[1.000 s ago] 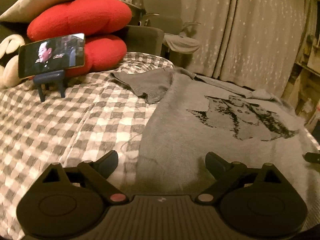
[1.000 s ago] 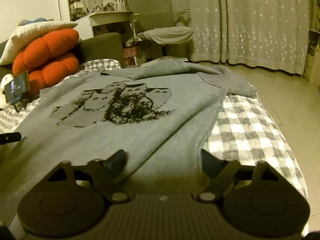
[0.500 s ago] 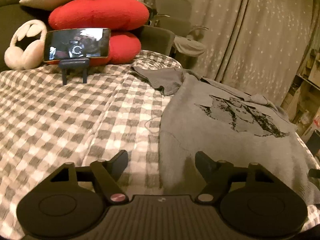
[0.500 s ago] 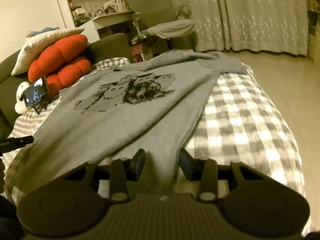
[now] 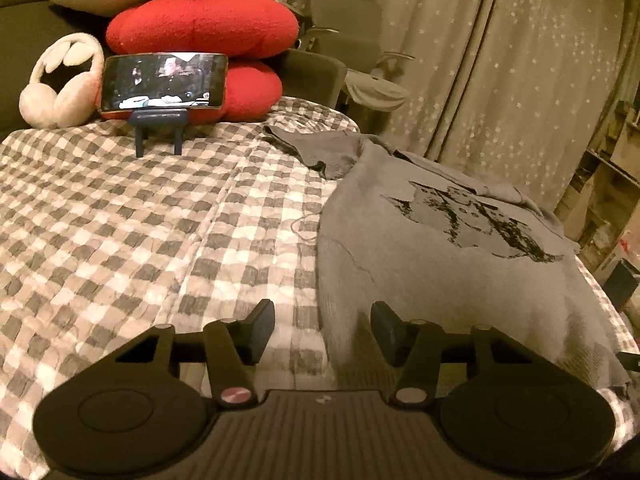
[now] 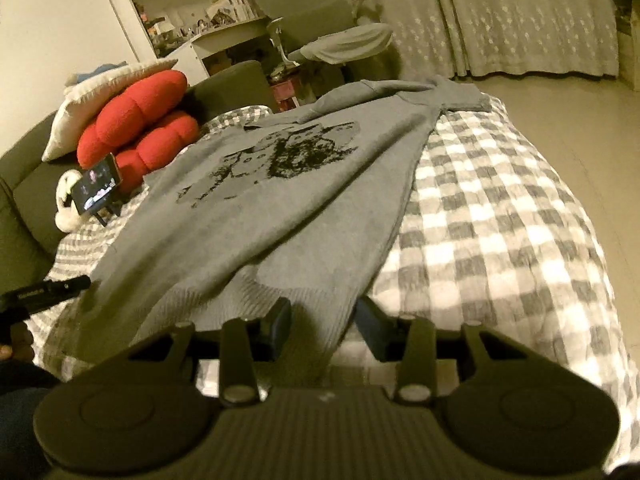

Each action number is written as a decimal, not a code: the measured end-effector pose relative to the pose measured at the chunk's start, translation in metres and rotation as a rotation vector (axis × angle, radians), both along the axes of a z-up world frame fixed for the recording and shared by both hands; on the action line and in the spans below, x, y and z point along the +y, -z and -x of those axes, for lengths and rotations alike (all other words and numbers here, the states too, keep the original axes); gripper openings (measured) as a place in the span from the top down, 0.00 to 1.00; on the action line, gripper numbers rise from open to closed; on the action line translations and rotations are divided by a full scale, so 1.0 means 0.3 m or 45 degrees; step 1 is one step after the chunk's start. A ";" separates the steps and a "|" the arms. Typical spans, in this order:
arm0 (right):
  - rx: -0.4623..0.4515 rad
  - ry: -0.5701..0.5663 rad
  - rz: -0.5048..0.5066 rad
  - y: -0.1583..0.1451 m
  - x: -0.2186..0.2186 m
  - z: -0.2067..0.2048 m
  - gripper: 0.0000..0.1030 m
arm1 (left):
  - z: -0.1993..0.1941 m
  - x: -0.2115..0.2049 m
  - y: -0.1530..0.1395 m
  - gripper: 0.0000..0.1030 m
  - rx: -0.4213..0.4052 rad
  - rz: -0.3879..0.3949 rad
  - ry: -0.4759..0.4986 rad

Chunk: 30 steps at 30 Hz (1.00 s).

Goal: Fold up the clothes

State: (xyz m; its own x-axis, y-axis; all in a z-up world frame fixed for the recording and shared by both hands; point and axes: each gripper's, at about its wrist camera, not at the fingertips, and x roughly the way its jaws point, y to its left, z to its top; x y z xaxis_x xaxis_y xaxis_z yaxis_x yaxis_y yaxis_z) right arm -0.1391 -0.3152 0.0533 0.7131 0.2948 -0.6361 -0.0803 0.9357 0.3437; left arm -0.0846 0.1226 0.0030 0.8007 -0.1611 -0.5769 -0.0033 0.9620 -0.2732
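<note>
both the left gripper (image 5: 323, 330) and right gripper (image 6: 323, 326) gape around the fuzzy grey sweater's (image 6: 288, 200) ribbed hem.

My left gripper (image 5: 323, 330) sits low in the bottom centre of its frame, fingers (image 5: 260, 330) spread with a clear gap between them. My right gripper (image 6: 323, 326) is likewise at the bottom centre of its own view, its fingers (image 6: 280, 322) drawn closer but not meeting, grey knit lying in the gap. The left gripper's tip (image 6: 48, 290) pokes in at that view's left edge.
</note>
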 end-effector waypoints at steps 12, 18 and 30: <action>-0.022 -0.010 -0.048 -0.028 0.009 0.054 0.62 | 0.037 -0.005 -0.004 0.49 0.017 0.049 0.029; -0.058 -0.005 -0.065 -0.053 0.011 0.069 0.91 | 0.036 -0.035 0.011 0.60 0.015 -0.016 0.047; -0.181 0.055 -0.073 -0.173 -0.067 0.153 0.92 | 0.057 -0.034 -0.040 0.97 0.023 -0.014 0.046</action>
